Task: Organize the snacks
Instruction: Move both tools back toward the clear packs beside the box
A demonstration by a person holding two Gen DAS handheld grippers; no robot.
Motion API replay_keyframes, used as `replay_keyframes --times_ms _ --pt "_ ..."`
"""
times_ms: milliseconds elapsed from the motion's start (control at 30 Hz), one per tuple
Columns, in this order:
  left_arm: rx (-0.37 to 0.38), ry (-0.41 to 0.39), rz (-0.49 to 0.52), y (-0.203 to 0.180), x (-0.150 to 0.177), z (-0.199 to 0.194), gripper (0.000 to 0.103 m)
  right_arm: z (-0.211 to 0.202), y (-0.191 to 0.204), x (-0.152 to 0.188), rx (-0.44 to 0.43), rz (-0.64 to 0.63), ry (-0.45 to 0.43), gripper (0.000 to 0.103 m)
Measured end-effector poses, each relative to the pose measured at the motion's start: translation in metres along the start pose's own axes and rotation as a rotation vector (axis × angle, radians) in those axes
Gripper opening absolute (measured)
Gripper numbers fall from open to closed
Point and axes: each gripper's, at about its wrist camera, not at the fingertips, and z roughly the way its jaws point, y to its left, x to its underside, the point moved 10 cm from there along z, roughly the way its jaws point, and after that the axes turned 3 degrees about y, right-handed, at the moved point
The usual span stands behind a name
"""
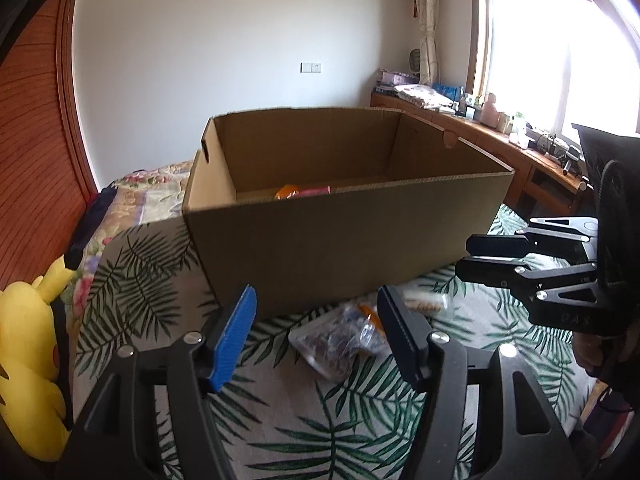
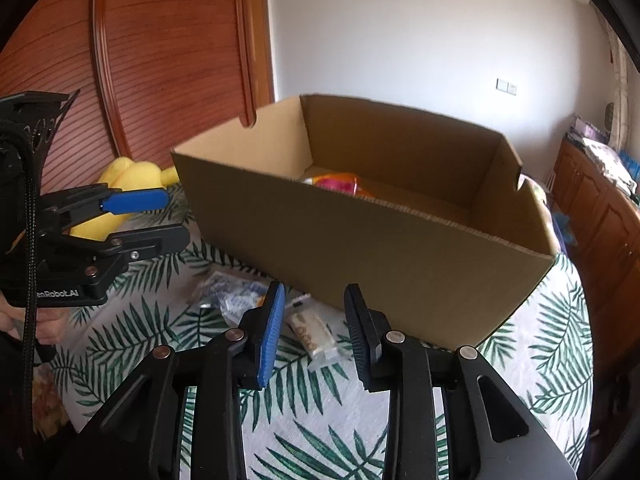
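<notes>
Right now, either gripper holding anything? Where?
Nothing held. Left gripper and right gripper are both open, above the snack packets by the box.

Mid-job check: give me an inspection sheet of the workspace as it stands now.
Surface: leaf-print cover on a bed.
Job's things: open cardboard box holding an orange and pink packet; clear snack bag and wrapped bar lie loose in front of it.
Clutter: yellow plush toy at the bed's edge.
Grippers: left gripper open, empty; right gripper open, empty.
Cables: black cord hanging by the left gripper.
Surroundings: wooden headboard, crowded desk under a window.
</notes>
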Motion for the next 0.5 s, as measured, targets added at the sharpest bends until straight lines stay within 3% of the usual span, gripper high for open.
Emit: replay_keyframes --times_ms 500 --pt "0.009 0.082 0.026 -0.009 0.031 0.020 0.063 0.048 0.005 0.018 -0.006 -0.052 0.128 0.042"
